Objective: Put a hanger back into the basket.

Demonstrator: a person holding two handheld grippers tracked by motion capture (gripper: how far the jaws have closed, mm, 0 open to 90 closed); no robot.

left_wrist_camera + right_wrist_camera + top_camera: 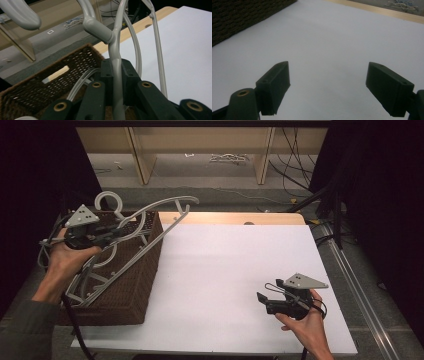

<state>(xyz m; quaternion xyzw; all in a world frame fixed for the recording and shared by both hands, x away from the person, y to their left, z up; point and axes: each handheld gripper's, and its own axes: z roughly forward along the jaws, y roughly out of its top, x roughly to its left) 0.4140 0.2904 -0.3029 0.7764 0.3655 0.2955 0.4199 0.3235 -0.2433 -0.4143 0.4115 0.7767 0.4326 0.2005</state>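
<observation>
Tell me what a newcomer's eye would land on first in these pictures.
First, the pale grey plastic clothes hanger, which the left gripper clamps by one thin arm above the dark brown woven wicker basket at the table's left edge, where more grey hangers lie. Next, the bare white tabletop, where the right gripper rests open near the right front corner.

A white tabletop [240, 270] with a wooden edge [240, 218] fills the middle of the frame. Behind it, at the top, is a grey floor [200, 170] with pale wooden legs [139, 155] and black cables [295, 165]. Both sides are dark.
</observation>
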